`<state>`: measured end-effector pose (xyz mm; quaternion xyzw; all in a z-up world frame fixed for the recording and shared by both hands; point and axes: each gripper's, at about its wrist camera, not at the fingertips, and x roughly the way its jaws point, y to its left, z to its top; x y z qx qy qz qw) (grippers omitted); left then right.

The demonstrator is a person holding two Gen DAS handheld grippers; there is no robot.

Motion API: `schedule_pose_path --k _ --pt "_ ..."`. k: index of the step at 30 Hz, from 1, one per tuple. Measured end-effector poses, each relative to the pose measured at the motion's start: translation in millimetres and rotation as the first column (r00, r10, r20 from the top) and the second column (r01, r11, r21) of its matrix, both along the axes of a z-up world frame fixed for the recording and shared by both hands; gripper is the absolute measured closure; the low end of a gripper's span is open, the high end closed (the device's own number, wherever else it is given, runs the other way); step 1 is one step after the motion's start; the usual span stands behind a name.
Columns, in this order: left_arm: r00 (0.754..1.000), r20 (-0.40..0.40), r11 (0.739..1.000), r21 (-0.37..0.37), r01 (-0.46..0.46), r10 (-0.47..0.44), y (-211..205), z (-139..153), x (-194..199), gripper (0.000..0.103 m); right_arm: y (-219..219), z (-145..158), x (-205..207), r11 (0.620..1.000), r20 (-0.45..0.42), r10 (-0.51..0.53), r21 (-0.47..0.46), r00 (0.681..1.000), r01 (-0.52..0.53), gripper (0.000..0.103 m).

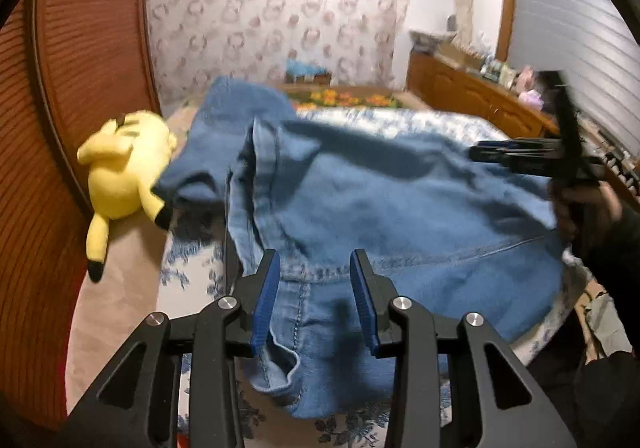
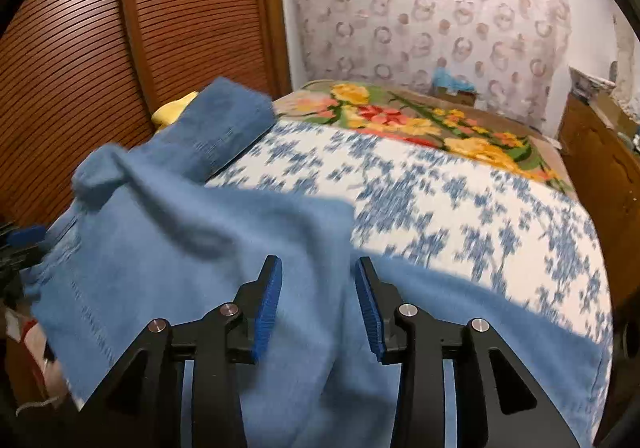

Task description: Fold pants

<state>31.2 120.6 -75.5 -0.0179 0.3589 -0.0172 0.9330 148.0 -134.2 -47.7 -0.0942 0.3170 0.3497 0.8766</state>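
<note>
Our left gripper (image 1: 314, 296) hangs low over the near end of the blue jeans (image 1: 360, 200), its two blue-padded fingers spread apart with denim lying beneath the gap and nothing pinched between them. From the right wrist view, our right gripper (image 2: 318, 304) is likewise spread wide above a broad fold of the same jeans (image 2: 192, 248), the pads clear of the cloth as far as we can tell. In the left wrist view that right gripper (image 1: 528, 160) appears at the far right edge over the denim, blurred, with a dark-gloved hand (image 1: 588, 216) behind it.

The jeans lie crumpled across the bed's blue-and-white floral cover (image 2: 460, 208), one leg bunched up toward the louvred wooden doors (image 2: 120, 28). We see no box or basket close enough to judge; a small blue thing (image 2: 452, 80) sits on what may be a box by the patterned wall (image 2: 440, 8), too blurred to name.

Just beside the bunched leg a yellow plush toy (image 1: 124, 164) lies on the bed edge against the louvred doors (image 1: 80, 48). Beyond the floral cover a blanket with orange and yellow flowers (image 2: 420, 120) covers the far end of the bed. A wooden cabinet (image 1: 472, 88) runs along the right wall, its top cluttered with small items we cannot make out.
</note>
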Motion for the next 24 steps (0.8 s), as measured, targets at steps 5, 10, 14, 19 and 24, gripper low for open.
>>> schedule_pose_path --k 5,10,14,19,24 --pt "0.996 -0.09 1.0 -0.004 -0.026 0.026 5 -28 17 0.065 -16 -15 -22 0.999 0.012 0.008 -0.046 1.0 -0.008 0.062" --pt "0.997 -0.074 0.999 0.007 -0.033 0.034 1 -27 14 0.091 -40 -27 -25 0.998 0.022 -0.023 -0.061 1.0 0.024 0.062" --pt "0.999 0.002 0.999 0.011 -0.041 0.041 3 -4 -3 0.096 -62 -33 -10 0.999 -0.065 -0.054 -0.001 0.996 0.054 0.061" --pt "0.995 0.07 0.997 0.003 -0.074 0.073 17 29 -32 0.096 -72 -35 1 0.996 -0.116 -0.087 0.012 0.989 0.089 0.061" --pt "0.997 0.018 0.998 0.014 -0.069 0.069 24 22 -34 0.095 -67 -32 -5 0.997 -0.094 -0.083 -0.002 0.992 0.083 0.061"
